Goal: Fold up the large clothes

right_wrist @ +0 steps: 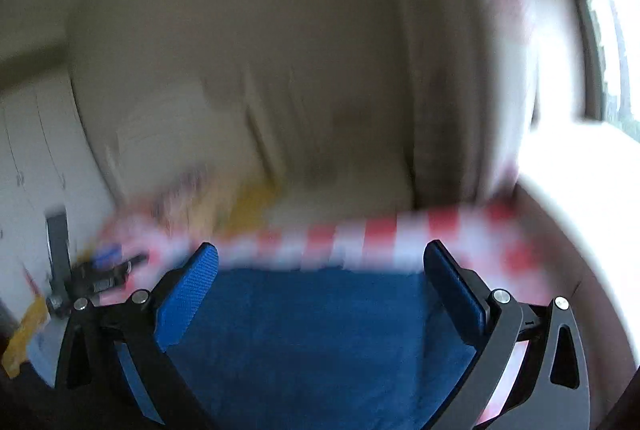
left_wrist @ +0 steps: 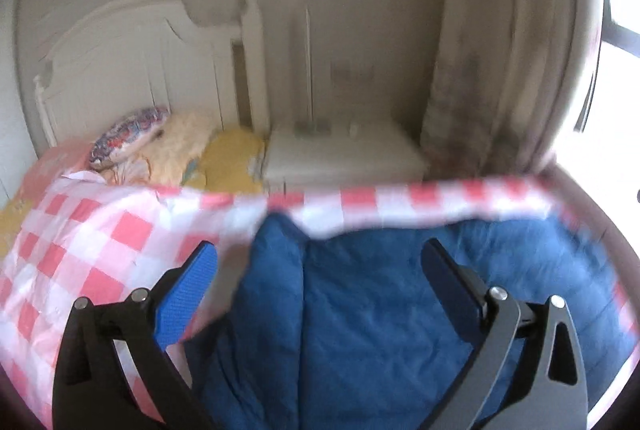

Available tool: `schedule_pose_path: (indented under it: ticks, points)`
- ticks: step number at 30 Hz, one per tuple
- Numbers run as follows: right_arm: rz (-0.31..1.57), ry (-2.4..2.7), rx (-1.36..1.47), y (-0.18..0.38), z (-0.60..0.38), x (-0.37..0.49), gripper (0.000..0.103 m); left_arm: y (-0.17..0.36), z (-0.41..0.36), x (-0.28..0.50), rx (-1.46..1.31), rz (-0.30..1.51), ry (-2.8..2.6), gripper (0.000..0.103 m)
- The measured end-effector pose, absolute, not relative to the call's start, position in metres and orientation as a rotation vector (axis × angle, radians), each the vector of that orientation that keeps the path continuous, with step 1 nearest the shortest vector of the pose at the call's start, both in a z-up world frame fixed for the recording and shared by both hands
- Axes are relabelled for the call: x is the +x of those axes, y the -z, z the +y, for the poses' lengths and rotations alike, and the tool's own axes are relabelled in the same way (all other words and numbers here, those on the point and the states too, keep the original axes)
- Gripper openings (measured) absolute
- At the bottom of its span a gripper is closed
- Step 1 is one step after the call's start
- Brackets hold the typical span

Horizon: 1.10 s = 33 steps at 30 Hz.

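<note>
A blue quilted garment (left_wrist: 360, 310) lies spread on a bed covered by a pink-and-white checked sheet (left_wrist: 80, 250). In the left wrist view its length runs away from the camera toward the far edge of the bed, with a deep crease down its middle; its near end is cut off by the bottom of the frame.

The left tool (left_wrist: 318, 282) hovers over the garment with its jaws wide apart and nothing between them. The right tool (right_wrist: 320, 282) is likewise spread fully, above blue cloth (right_wrist: 320, 342) and holding nothing.

Behind the bed stand a white headboard (left_wrist: 132, 62), a patterned pillow (left_wrist: 128, 134), a white nightstand (left_wrist: 344, 158) and a curtain (left_wrist: 492, 62).

The right wrist view is heavily blurred; a dark object at its left edge cannot be made out.
</note>
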State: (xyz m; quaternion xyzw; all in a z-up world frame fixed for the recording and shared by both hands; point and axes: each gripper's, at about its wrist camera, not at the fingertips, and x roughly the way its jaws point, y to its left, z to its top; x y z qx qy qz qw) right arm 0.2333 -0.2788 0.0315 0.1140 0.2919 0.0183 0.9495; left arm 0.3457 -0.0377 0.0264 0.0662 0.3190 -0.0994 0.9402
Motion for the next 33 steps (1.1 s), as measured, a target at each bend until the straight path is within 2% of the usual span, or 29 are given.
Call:
schedule_pose_path:
  ticks: [4, 5, 8, 21, 24, 27, 31, 33]
  points:
    - [0.832, 0.052, 0.032, 0.053, -0.254, 0.272, 0.099, 0.041, -0.045, 0.373, 0.244, 0.832, 0.150, 0.101]
    - [0.832, 0.030, 0.059, 0.067, -0.257, 0.273, 0.099, 0.059, -0.036, 0.381, 0.166, 0.912, 0.193, 0.101]
    - [0.813, 0.024, 0.095, 0.070, -0.265, 0.272, 0.099, 0.061, -0.019, 0.389, 0.055, 0.941, 0.208, 0.101]
    - [0.864, 0.007, 0.117, 0.073, -0.262, 0.281, 0.099, 0.062, -0.027, 0.381, 0.083, 0.932, 0.195, 0.101]
    - [0.916, 0.059, 0.142, 0.060, -0.262, 0.271, 0.098, 0.049, -0.023, 0.372, 0.076, 0.936, 0.140, 0.100]
    - [0.836, -0.013, 0.185, 0.039, -0.248, 0.244, 0.098, 0.024, -0.025, 0.334, 0.046, 0.838, 0.194, 0.100]
    - [0.785, -0.086, 0.002, 0.030, -0.204, 0.229, 0.098, 0.016, -0.060, 0.297, 0.220, 0.755, 0.224, 0.101]
    - [0.823, -0.100, -0.084, 0.048, -0.185, 0.235, 0.098, 0.036, -0.080, 0.298, 0.316, 0.783, 0.214, 0.101]
